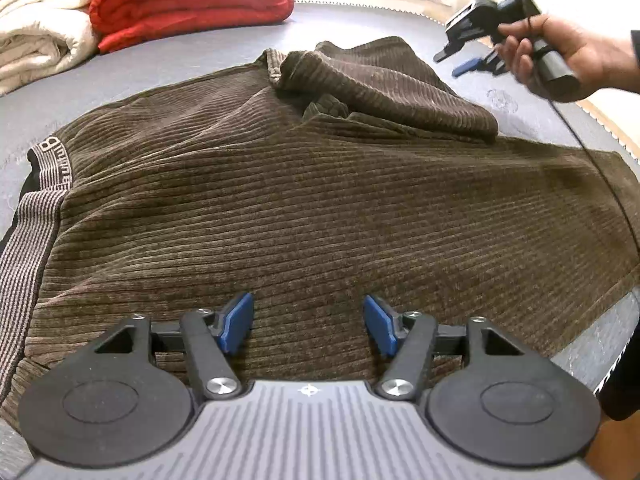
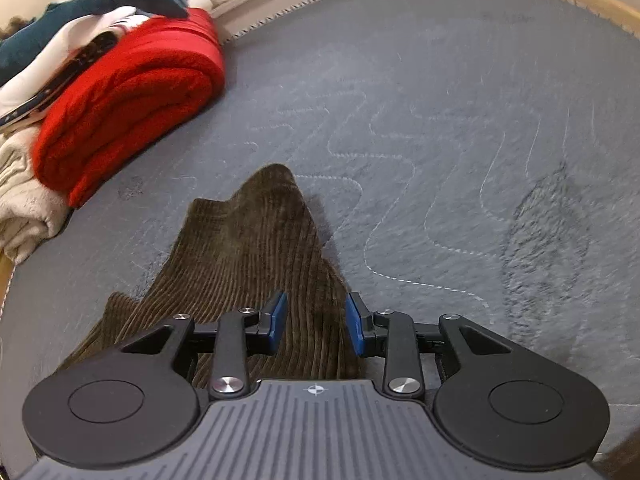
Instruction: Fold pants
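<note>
Pants point(image 1: 320, 208) lie spread across a mattress point(image 1: 160, 68), waistband point(image 1: 28, 240) to the left, 1 leg end point(image 1: 384, 84) folded back on top at the far side. Beyond them, at the far left, 2 folded blankets point(image 1: 192, 0) sit side by side.

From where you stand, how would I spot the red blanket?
Start at the grey mattress and look to its far edge, beyond the brown corduroy pants. The red blanket lies folded there beside a cream blanket; it is the only bright red thing.
</note>
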Motion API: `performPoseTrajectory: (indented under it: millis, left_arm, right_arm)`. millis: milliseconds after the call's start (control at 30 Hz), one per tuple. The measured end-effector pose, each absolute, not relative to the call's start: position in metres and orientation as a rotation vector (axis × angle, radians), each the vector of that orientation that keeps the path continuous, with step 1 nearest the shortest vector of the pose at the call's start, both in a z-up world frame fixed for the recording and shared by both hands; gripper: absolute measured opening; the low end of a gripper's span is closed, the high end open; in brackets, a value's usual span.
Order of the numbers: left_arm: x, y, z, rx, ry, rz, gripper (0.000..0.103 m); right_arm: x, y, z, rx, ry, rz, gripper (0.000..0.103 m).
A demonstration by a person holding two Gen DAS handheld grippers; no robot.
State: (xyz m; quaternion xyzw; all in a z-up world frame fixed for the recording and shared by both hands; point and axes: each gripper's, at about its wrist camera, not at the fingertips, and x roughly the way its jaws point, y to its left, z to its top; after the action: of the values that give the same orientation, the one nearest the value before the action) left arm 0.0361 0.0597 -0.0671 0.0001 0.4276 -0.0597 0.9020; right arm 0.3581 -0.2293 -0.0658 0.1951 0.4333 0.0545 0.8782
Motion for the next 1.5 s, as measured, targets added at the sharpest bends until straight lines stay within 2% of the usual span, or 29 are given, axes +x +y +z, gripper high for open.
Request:
performPoseTrajectory:
  millis: [100,300,367,467,667,800,900,967,1100,1167,1300,1400,1433,1500]
  left_arm:
    - [0.037,0.059,-0.068,0.002,0.883,-0.131,0.070]
    - [0.038,0.058,-0.068,0.007,0.884,-0.134,0.072]
    - [0.038,0.058,-0.068,0.008,0.881,-0.133,0.072]
    - [0.036,0.057,-0.068,0.013,0.877,-0.132,0.072]
    - [0.040,0.056,-0.064,0.021,0.907,-0.135,0.072]
    - [0.057,0.047,-0.054,0.068,0.949,-0.099,0.072]
    - [0.083,0.024,-0.030,0.103,0.867,-0.087,0.071]
    - [0.113,0.001,-0.013,0.112,0.799,-0.128,0.071]
    - [0.184,-0.041,-0.002,0.147,0.748,-0.192,0.071]
    - [0.223,-0.055,-0.012,0.180,0.779,-0.164,0.071]
    - [0.277,-0.067,-0.038,0.219,0.861,-0.132,0.072]
    - [0.301,-0.069,-0.060,0.257,0.952,-0.141,0.072]
    - [0.305,-0.070,-0.066,0.283,0.971,-0.143,0.067]
    - [0.305,-0.063,-0.068,0.285,0.970,-0.174,0.040]
  right_arm:
    - [0.372,-0.235,-0.083,0.496,0.944,0.127,0.042]
    - [0.385,-0.230,-0.099,0.468,0.964,0.121,0.044]
    - [0.385,-0.230,-0.100,0.465,0.958,0.123,0.039]
    - [0.384,-0.234,-0.099,0.467,0.945,0.142,0.014]
    - [0.378,-0.257,-0.063,0.588,0.810,0.215,0.010]
    - [0.358,-0.317,-0.025,0.741,0.610,0.124,0.010]
    - [0.329,-0.378,-0.013,0.786,0.478,-0.164,0.010]
    - [0.314,-0.409,-0.024,0.803,0.478,-0.330,0.010]
    - [0.304,-0.448,-0.069,0.911,0.629,-0.369,0.015]
    - [0.297,-0.460,-0.080,0.922,0.645,-0.383,0.016]
    - [0.285,-0.481,-0.096,1.058,0.629,-0.366,0.029]
    - [0.285,-0.489,-0.108,1.143,0.623,-0.325,0.031]
    - [0.286,-0.490,-0.111,1.154,0.619,-0.315,0.031]
    - [0.287,-0.494,-0.114,1.179,0.586,-0.310,0.032]
